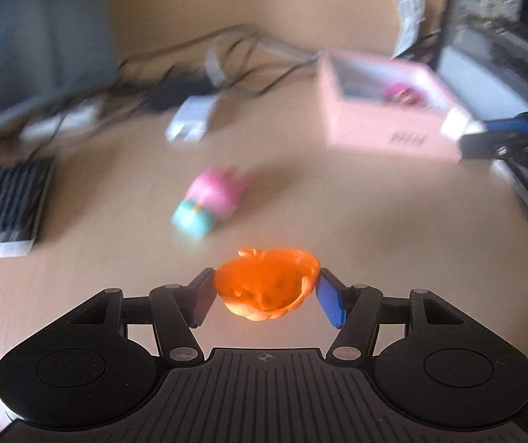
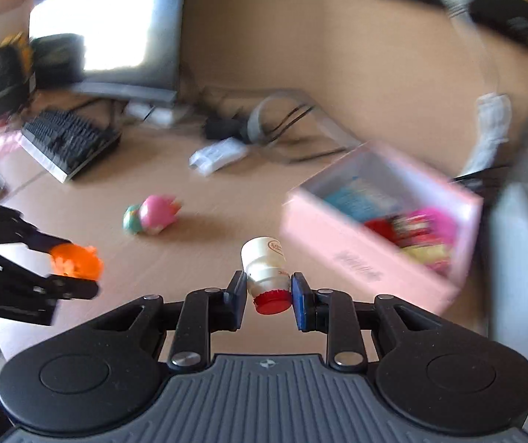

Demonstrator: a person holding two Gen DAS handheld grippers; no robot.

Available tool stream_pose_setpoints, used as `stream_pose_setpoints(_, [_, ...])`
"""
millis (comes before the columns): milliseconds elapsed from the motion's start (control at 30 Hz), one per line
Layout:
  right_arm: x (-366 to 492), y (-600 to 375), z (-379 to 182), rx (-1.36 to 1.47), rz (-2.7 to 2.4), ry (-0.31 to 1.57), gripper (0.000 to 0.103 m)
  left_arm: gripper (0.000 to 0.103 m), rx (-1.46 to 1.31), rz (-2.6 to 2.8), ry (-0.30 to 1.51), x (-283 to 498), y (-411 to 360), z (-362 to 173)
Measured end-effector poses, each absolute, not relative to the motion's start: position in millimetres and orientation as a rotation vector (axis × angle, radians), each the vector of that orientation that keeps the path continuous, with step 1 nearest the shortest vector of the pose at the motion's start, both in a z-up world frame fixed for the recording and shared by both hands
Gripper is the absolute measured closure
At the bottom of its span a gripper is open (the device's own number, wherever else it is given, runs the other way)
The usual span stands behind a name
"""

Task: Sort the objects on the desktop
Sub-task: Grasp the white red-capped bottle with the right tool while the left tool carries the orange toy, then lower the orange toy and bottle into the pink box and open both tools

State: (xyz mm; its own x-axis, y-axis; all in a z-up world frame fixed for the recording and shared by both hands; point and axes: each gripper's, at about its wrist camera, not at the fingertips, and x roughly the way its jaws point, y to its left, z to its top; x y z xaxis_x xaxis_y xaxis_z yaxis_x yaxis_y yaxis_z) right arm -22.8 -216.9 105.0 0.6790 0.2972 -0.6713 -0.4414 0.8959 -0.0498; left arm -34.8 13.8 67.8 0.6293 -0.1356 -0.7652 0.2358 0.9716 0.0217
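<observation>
My left claw [image 1: 265, 293] is clamped on an orange apple-shaped cup [image 1: 266, 283], a blue pad [image 1: 330, 301] pressing each side, held clear above the desk [image 1: 337, 221]. My right claw [image 2: 268, 295] is clamped on a small white bottle [image 2: 265, 271] near its red cap [image 2: 272, 302], the cap toward me and the base pointing away. Ahead of both claws, well apart, a pink and teal toy [image 1: 210, 199] lies on its side on the desk. The pink box [image 2: 374, 251] sits ahead and right of my right claw, open-topped, with colourful items inside, blurred. A keyboard [image 2: 66, 140] lies far left, cables [image 1: 190, 66] and a white adapter [image 1: 191, 118] beyond the toy.
</observation>
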Motion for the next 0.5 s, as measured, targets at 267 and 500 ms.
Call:
stream_pose_setpoints(267, [-21.9,-263.3,185.1,-0.108,0.182,0.449,0.078,0.039,0.145,-0.405,0.646,38.1,-51.2,131.1])
stream_pose_setpoints(500, [47.7,-273.8,194.0,-0.032,0.102,0.399,0.078,0.038,0.223,-0.481,0.524,105.6,-109.0,153.8])
